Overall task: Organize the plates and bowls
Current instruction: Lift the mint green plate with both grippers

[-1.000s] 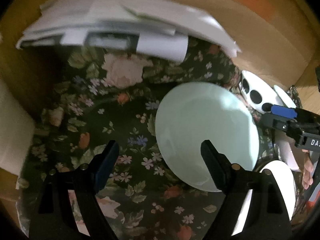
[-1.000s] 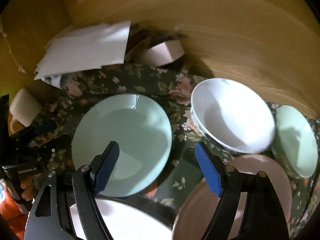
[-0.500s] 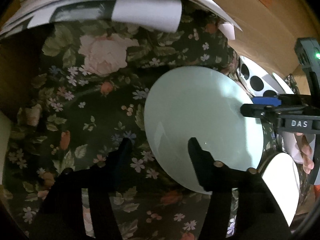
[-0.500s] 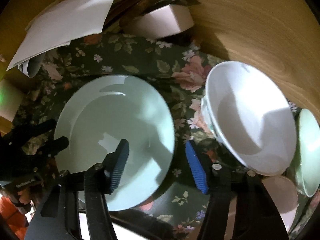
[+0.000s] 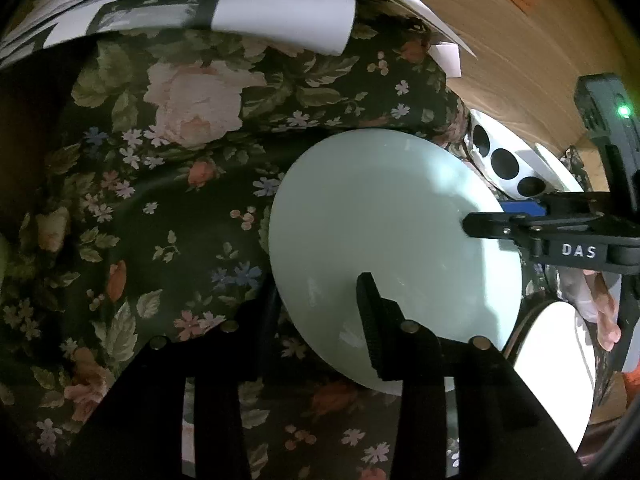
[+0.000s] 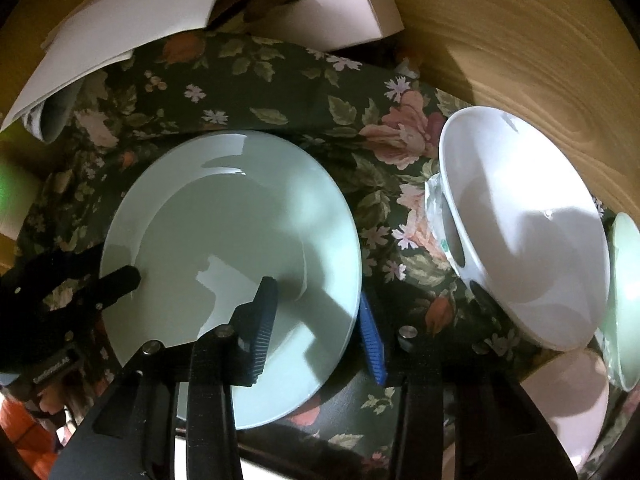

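A pale green plate (image 5: pixel 384 220) (image 6: pixel 228 232) lies on a dark floral cloth (image 5: pixel 160 208). My left gripper (image 5: pixel 320 308) straddles the plate's near left rim, with one finger over the plate and the other outside on the cloth. Its jaws are closing, with a gap still showing at the rim. My right gripper (image 6: pixel 316 312) straddles the opposite rim: its dark pad sits over the plate and its blue pad just outside the edge. Its jaws are closing too. Each gripper shows in the other's view, the right gripper (image 5: pixel 520 228) and the left gripper (image 6: pixel 116 280).
A white bowl (image 6: pixel 520 232) sits in a black-dotted bowl (image 5: pixel 504 160) to the right. Beyond are a small green bowl (image 6: pixel 624 300) and a pink dish (image 6: pixel 568 400). A white plate (image 5: pixel 560 360) lies near. Papers (image 5: pixel 200 12) and a pink box (image 6: pixel 340 12) lie behind on the wooden table (image 6: pixel 520 40).
Both grippers have come down onto the green plate from opposite sides. Their jaws have narrowed around its rims. The plate itself has not moved.
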